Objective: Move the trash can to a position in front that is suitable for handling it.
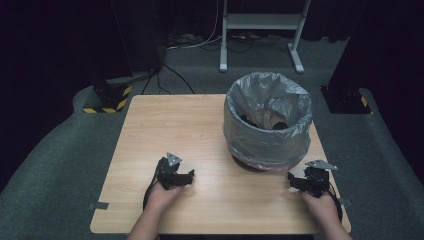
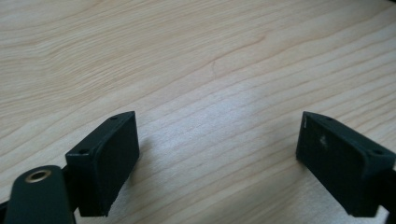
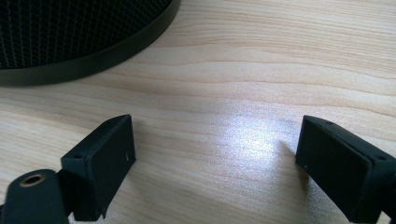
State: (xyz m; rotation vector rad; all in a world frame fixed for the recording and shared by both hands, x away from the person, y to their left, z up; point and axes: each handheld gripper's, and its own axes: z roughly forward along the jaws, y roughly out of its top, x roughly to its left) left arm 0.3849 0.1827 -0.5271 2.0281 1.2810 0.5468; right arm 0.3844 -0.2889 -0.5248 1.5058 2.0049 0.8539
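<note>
Both resting low on the bench (image 1: 150,120), jaws spread wide, empty: left tool (image 1: 189,176) mid-front, right tool (image 1: 292,181) just beside the base of the lined bin (image 1: 267,122).

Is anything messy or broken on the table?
Nothing stands out. The black mesh bin with a grey plastic liner stands upright on the light wooden table. The left gripper and right gripper rest open, holding nothing.
</note>
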